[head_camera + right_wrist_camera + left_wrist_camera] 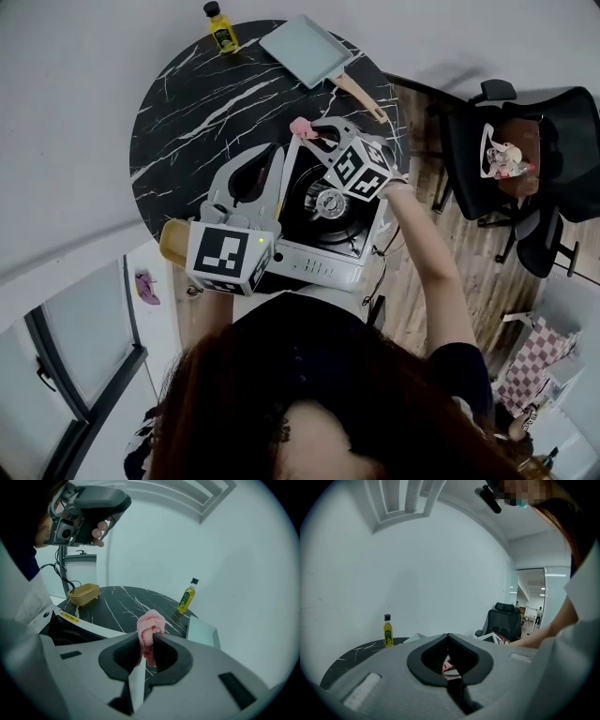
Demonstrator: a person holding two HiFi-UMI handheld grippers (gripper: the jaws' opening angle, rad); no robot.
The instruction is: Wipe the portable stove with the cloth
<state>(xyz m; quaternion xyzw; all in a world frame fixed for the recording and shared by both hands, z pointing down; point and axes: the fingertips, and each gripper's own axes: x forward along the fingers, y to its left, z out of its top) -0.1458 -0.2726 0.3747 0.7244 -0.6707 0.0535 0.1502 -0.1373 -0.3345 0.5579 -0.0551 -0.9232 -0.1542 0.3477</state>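
Observation:
The portable stove (323,225) stands on the round black marble table (197,103), near its front edge. My right gripper (309,133) is shut on a bunched pink cloth (301,126), held just past the stove's far edge. In the right gripper view the cloth (151,623) pokes up between the closed jaws of that gripper (149,638), with the stove (63,623) at lower left. My left gripper (277,152) hovers over the stove's left side. Its jaws meet at the tips (448,635) with nothing in them.
A yellow oil bottle (221,26) and a grey square pan (307,49) with a wooden handle sit at the table's far side. A tan container (173,242) lies left of the stove. A black office chair (525,159) stands to the right on the wooden floor.

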